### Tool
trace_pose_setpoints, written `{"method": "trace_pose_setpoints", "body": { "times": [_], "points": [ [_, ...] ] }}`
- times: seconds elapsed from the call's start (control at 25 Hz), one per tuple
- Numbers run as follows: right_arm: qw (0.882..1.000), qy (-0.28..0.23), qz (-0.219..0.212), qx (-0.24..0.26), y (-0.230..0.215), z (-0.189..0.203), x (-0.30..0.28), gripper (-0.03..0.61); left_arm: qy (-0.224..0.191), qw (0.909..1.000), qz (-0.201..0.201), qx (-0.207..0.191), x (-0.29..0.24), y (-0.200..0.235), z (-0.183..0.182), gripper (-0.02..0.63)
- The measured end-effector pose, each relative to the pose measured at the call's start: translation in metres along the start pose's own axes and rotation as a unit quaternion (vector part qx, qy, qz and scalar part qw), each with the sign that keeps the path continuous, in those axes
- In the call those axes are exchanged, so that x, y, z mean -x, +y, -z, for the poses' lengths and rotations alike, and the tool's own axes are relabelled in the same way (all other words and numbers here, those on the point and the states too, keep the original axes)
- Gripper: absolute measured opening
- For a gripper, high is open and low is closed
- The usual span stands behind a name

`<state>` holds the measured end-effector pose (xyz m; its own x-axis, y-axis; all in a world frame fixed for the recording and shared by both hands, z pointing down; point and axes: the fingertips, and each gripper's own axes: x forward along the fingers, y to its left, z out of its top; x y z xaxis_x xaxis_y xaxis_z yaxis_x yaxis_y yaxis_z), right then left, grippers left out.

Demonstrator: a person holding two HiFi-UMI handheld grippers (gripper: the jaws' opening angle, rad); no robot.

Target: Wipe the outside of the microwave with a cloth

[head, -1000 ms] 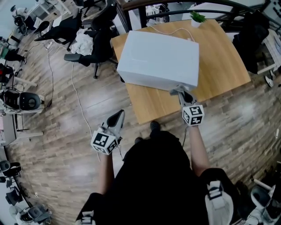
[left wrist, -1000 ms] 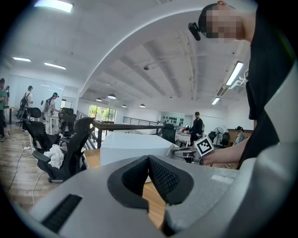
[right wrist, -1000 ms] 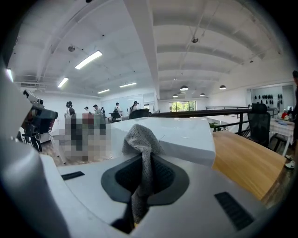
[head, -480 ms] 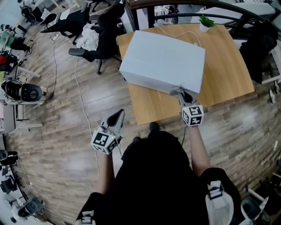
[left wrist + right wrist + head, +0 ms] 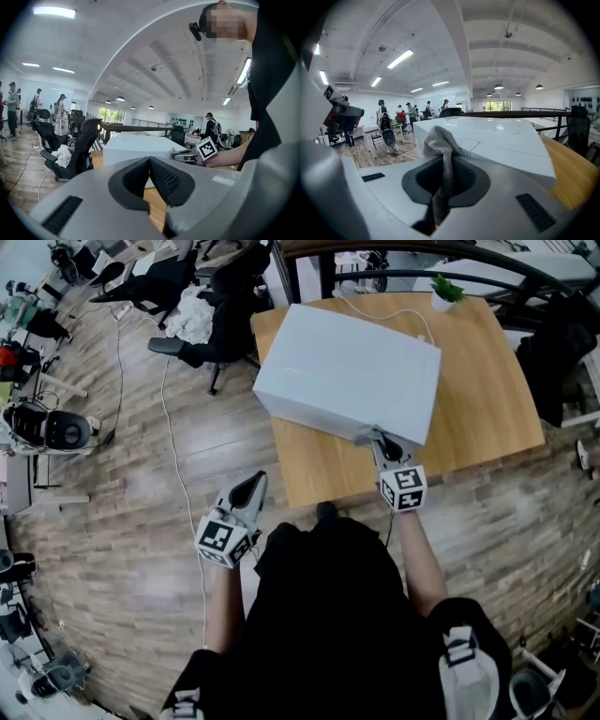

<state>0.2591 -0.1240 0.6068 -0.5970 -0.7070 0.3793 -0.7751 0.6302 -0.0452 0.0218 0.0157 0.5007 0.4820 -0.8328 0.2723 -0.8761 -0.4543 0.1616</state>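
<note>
- Desk (image 5: pixel 487 399): wooden, directly ahead of both hand-held grippers. It carries the microwave, which sits skewed to the desk's edges.
- Microwave (image 5: pixel 347 367): white box. Its near upper edge is right at the tips of the right hand-held gripper (image 5: pixel 377 439) and well ahead and to the right of the left one.
- Orientation: long axis runs crosswise to the right hand-held gripper's line, left end angled slightly away. A cable leaves the far side, so I judge the back faces away and the front faces the person. No view shows a door clearly enough to confirm.
- Step: wiping looks under way at the near top edge, right-hand end. The top and near face to the left of the tool look like the area left to cover.
- Right hand-held gripper: pinching the cloth, aimed up and forward at that edge.
- Left hand-held gripper (image 5: pixel 254 482): pads pressed together with nothing between them. It hangs over the floor short of the desk, idle.
- Cloth (image 5: pixel 439 140): grey knit. Its long axis runs along the jaws, with the bunched end sticking out past the tips toward the microwave and the tail trailing back between the pads. Whether it touches the casing I can't tell.
- Next move, my read: keep the bunched end pressed on the surface and sweep leftward along the long axis. The wad is small, so keep the hard jaw tips off the casing.
</note>
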Motion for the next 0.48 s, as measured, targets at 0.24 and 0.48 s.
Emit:
{"method": "trace_pose_setpoints", "body": {
  "times": [0.24,0.48],
  "points": [
    [1.0,0.002,0.002,-0.008,0.005,0.002,-0.007,0.017,-0.001,1.0,-0.006,0.002,0.004,0.01,0.002,0.002],
    [1.0,0.009,0.013,-0.017,0.015,0.0,-0.016,0.017,0.003,0.9999,0.014,-0.001,0.002,0.028,-0.003,0.002]
  ]
}}
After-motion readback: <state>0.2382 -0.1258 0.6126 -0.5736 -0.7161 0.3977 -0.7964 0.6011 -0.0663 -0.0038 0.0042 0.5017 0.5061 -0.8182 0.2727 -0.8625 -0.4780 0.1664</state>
